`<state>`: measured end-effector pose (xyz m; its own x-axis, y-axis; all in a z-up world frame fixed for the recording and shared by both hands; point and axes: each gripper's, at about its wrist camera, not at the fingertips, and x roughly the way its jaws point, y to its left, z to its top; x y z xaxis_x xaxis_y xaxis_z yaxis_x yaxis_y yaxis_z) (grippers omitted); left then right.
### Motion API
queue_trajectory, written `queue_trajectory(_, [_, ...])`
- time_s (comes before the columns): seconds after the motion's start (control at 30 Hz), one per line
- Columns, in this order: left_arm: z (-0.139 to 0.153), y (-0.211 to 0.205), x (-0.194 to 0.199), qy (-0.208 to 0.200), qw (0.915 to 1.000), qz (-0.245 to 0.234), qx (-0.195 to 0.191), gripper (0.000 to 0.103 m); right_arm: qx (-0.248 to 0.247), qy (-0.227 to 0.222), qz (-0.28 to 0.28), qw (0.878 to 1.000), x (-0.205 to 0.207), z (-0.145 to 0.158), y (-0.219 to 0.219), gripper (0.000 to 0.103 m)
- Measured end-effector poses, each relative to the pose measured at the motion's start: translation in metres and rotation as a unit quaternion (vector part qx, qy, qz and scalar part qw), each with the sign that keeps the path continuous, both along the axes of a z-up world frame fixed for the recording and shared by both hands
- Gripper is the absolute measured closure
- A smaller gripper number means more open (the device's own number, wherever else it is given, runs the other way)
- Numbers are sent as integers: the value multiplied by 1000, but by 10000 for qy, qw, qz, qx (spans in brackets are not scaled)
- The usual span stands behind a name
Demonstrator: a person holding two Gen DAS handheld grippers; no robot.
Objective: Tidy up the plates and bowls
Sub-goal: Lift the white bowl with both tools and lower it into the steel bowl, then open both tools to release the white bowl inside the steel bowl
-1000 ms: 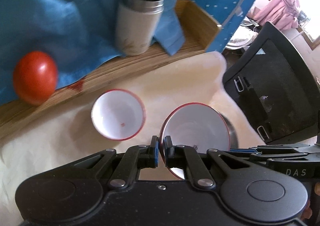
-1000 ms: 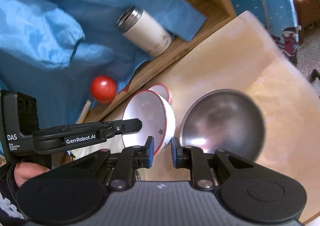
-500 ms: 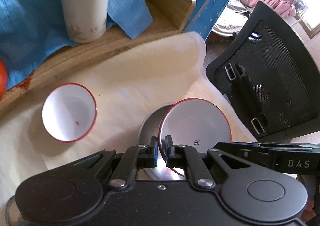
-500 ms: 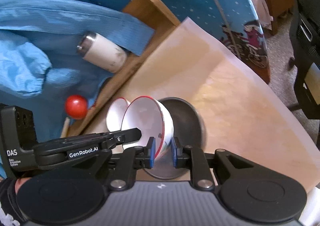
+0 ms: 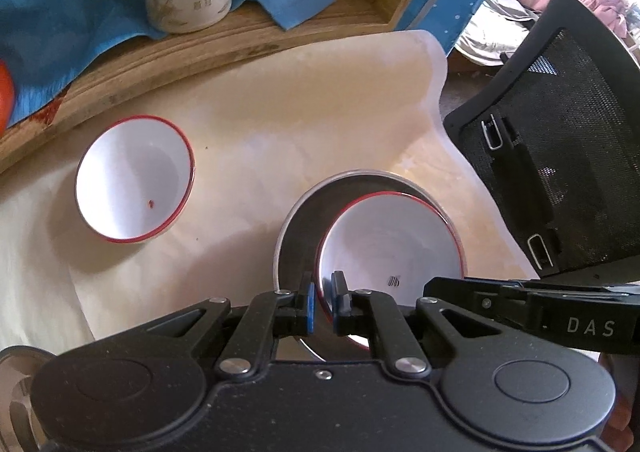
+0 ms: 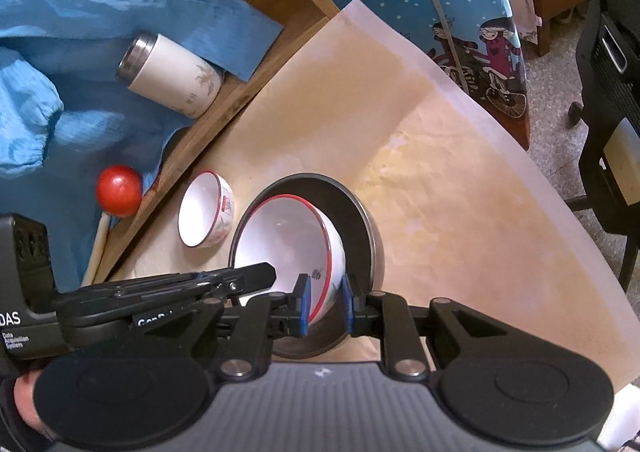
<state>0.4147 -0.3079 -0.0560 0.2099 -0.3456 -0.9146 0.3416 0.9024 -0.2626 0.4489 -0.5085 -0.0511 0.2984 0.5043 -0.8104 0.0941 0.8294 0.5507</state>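
Bowls are nesting now: left claw [image 5: 323,303] pinches the rim of the red-rimmed bowl [image 5: 390,242], right claw [image 6: 325,306] nearly closed on the steel bowl [image 6: 360,224] around it, both low over the counter [image 6: 460,212]. Second small bowl [image 5: 134,178] sits apart near the wooden tray [image 5: 224,52].

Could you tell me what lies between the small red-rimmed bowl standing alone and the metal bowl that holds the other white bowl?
Only bare cream paper. In the left wrist view nothing stands between the small bowl and the metal bowl; the right wrist view shows the same narrow gap.
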Motion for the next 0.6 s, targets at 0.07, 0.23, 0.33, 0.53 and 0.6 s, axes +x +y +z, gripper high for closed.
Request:
queue_trajectory(0.07, [-2, -1, 0, 3, 10000, 34, 24, 95, -47, 13, 54, 10000, 2, -1, 2, 83])
queue_trajectory(0.23, [-6, -4, 2, 12, 9999, 108, 87, 95, -150, 55, 163, 9997, 7, -5, 6, 83])
queue_trajectory(0.33, [-4, -5, 1, -32, 9998, 128, 122, 95, -172, 43, 205, 9996, 9, -7, 7, 83])
queue_trajectory(0.53, [-4, -7, 0, -88, 9997, 122, 184, 95, -208, 4, 207, 9996, 11, -8, 7, 83])
queue_trajectory(0.6, [-4, -6, 0, -85, 9997, 129, 190, 95, -192, -2, 197, 9996, 11, -9, 6, 83])
